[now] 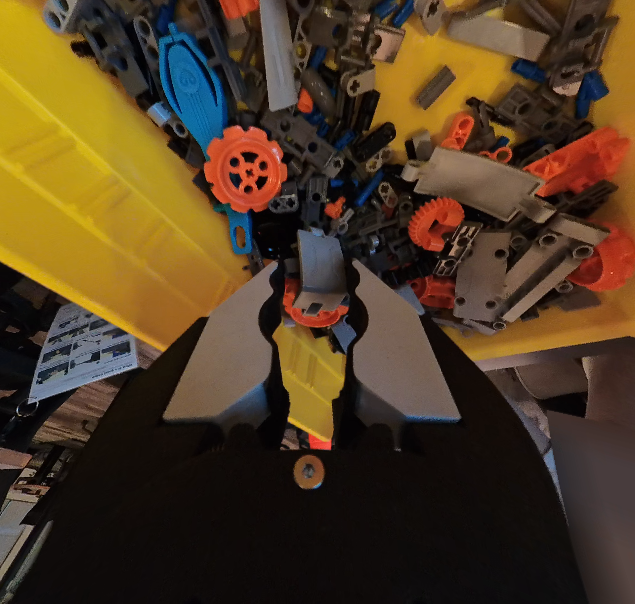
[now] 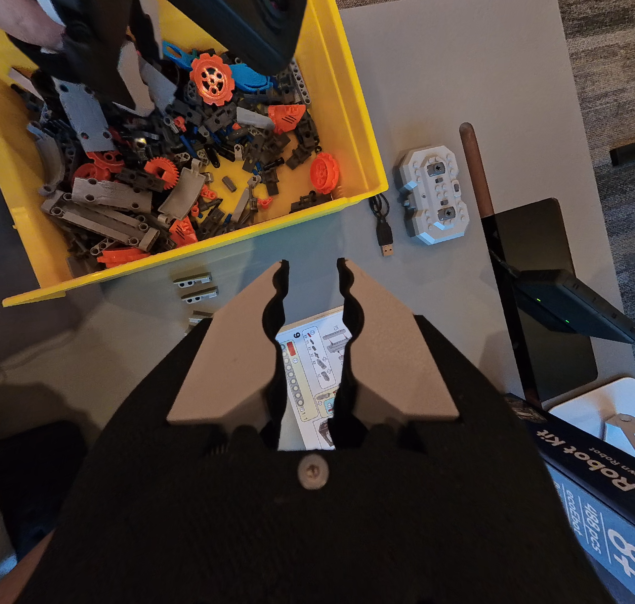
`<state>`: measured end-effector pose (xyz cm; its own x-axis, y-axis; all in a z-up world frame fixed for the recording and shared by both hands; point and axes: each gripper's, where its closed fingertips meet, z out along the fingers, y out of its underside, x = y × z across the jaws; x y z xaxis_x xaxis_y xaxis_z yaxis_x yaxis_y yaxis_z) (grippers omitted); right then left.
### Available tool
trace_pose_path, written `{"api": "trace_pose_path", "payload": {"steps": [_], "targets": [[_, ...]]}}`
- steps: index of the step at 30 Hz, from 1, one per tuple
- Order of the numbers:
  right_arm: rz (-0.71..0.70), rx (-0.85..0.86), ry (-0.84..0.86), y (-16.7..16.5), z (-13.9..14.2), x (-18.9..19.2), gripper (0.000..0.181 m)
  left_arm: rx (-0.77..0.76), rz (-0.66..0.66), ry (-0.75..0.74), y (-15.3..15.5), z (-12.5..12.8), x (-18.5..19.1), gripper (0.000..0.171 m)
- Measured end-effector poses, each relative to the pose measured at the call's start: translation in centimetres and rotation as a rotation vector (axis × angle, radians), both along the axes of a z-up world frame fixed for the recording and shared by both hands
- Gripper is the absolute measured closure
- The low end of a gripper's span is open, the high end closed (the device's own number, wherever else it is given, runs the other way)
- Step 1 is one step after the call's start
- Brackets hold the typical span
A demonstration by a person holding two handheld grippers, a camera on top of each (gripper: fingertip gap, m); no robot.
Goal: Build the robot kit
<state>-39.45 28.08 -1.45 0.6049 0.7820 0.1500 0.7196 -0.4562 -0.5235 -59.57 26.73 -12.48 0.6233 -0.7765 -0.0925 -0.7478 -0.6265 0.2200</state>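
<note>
Grey curved panel sits clamped between the fingers of the left gripper, above the parts heap in the yellow bin. Beside it lies an orange toothed wheel. Right gripper hangs parted, holding nothing, over the instruction sheet on the grey table.

Yellow bin crowded with parts; table beside open.

Hobby/build spot in an office or lounge-type room, can't tell which.
Grey table on carpet, w/ yellow bin of plastic building pieces, instruction booklet, kit box, USB cable & grey battery block.
</note>
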Motion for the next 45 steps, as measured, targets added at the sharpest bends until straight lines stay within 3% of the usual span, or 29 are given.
{"api": "trace_pose_path", "payload": {"steps": [8,9,11,13,18,20,22,24,25,33,45], "targets": [[0.000,-0.004,-0.007,0.0,-0.1,0.0,0.152,0.002,0.053,0.000,-0.8,0.9,-1.4,0.138],[-0.001,-0.003,-0.007,0.0,-0.1,0.0,0.152,0.027,0.060,-0.008,-0.5,1.1,-1.3,0.134],[-0.001,-0.003,-0.006,0.0,-0.1,0.0,0.152,0.093,0.078,-0.030,0.5,1.8,-1.0,0.107],[-0.001,-0.002,-0.006,0.0,-0.1,-0.1,0.152,0.155,0.057,-0.095,1.7,2.5,0.4,0.100],[-0.002,-0.002,-0.006,0.0,-0.1,0.0,0.152,0.109,-0.045,-0.352,1.7,3.1,5.8,0.110],[-0.003,-0.001,-0.005,0.0,0.0,0.0,0.152,0.053,-0.075,-0.312,1.2,2.0,5.4,0.117],[-0.002,0.000,-0.003,0.0,0.0,0.0,0.152,0.030,-0.106,-0.182,1.3,0.4,3.7,0.122],[-0.001,-0.001,-0.004,0.0,-0.1,0.0,0.152,-0.026,-0.109,-0.159,0.9,-0.5,3.6,0.149],[0.001,-0.003,-0.005,0.0,-0.1,0.0,0.152,-0.033,-0.120,-0.171,1.0,-0.7,3.9,0.154],[0.003,-0.006,-0.003,-0.1,-0.1,0.1,0.152,-0.068,-0.146,-0.101,1.0,-1.6,1.8,0.154],[0.009,-0.012,-0.007,-0.1,-0.3,0.0,0.152,-0.106,-0.145,-0.120,0.3,-1.8,1.4,0.153]]}}
